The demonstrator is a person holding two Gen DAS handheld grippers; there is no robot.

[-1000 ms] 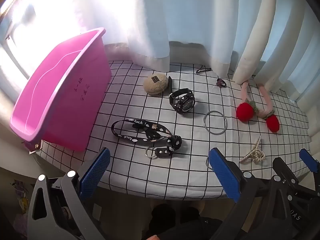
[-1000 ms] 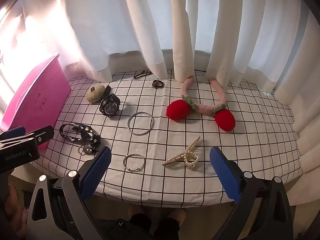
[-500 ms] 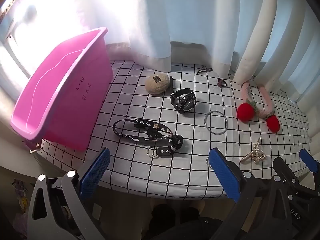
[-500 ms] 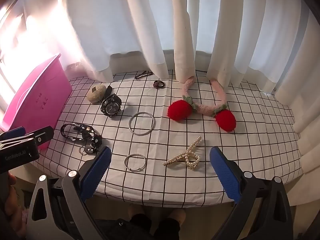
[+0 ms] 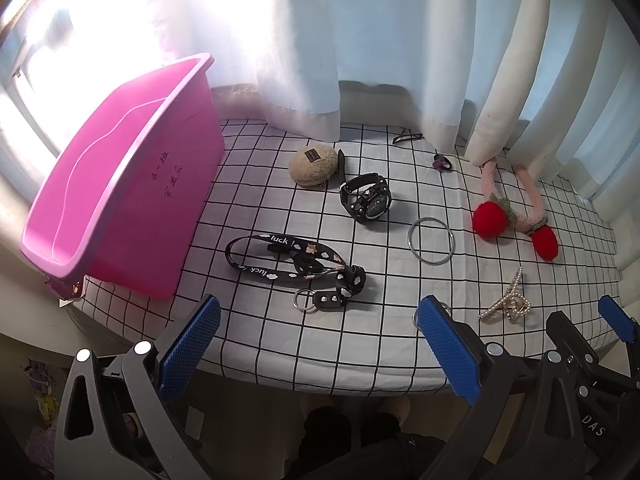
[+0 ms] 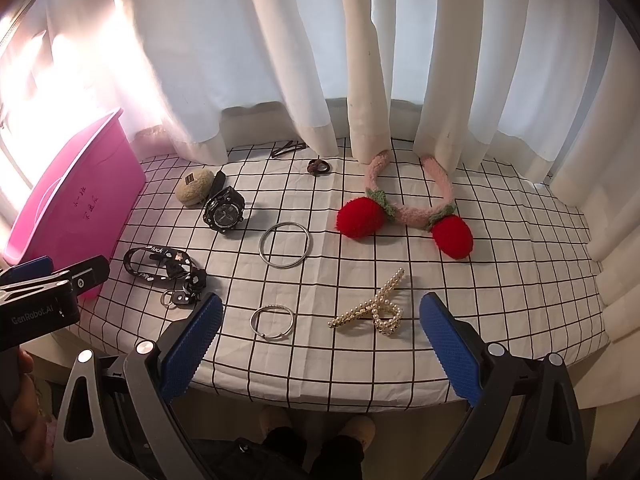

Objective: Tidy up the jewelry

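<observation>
Jewelry lies spread on a checked tablecloth point(image 6: 500, 280). A black lanyard point(image 5: 288, 262) with a key ring sits just beyond my left gripper point(image 5: 316, 344), which is open and holds nothing. Further back are a black watch point(image 5: 366, 200), a large silver bangle point(image 5: 431, 236) and a pink headband with red pompoms point(image 6: 404, 210). My right gripper point(image 6: 320, 340) is open over the table's near edge. A small silver ring point(image 6: 272, 322) and a pearl hair clip point(image 6: 374, 308) lie between its fingers' line of sight. A pink bin point(image 5: 120, 208) stands at the left.
A beige plush pad point(image 5: 313, 165), a dark hair tie point(image 6: 319, 167) and dark hairpins point(image 6: 288, 148) lie near the white curtains point(image 6: 360, 60) at the back. The person's feet point(image 6: 316, 424) show below the table edge. A hand point(image 6: 22, 396) holds the left gripper.
Both grippers have drawn slightly back and up, so the table items sit a little lower and smaller in view. Nothing on the table has moved.
</observation>
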